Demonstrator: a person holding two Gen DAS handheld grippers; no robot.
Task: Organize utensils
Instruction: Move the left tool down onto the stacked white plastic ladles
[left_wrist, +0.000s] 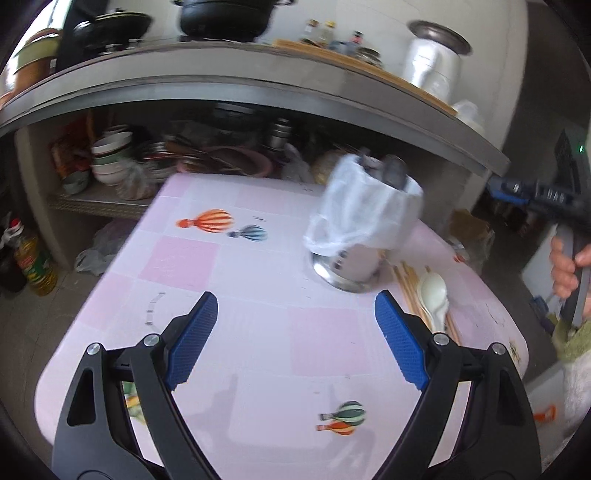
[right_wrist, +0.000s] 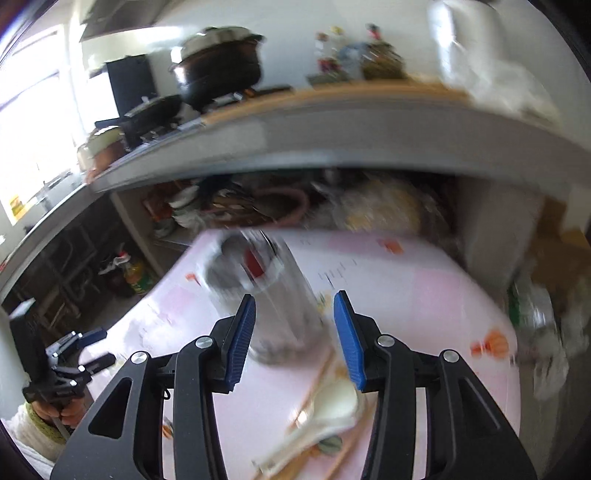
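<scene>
1. A kitchen: a grey counter arcs across the upper half of both views, black pots on top and stacked bowls on the shelf beneath. Below it lies a table under a pink checked cloth printed with hot-air balloons.
2. A metal utensil holder, draped with a white plastic bag, stands upright right of centre in the left wrist view.
3. Just to its lower right lie wooden chopsticks and a white spoon, flat on the cloth.
4. The left gripper points down over bare cloth at lower centre, its blue pads spread wide with nothing between them.
5. The right gripper tilts down above the spoon and chopsticks, jaws partly apart and empty, the blurred holder showing beyond the gap.
6. At the right edge of the left wrist view, a hand wraps around the right gripper's handle.
</scene>
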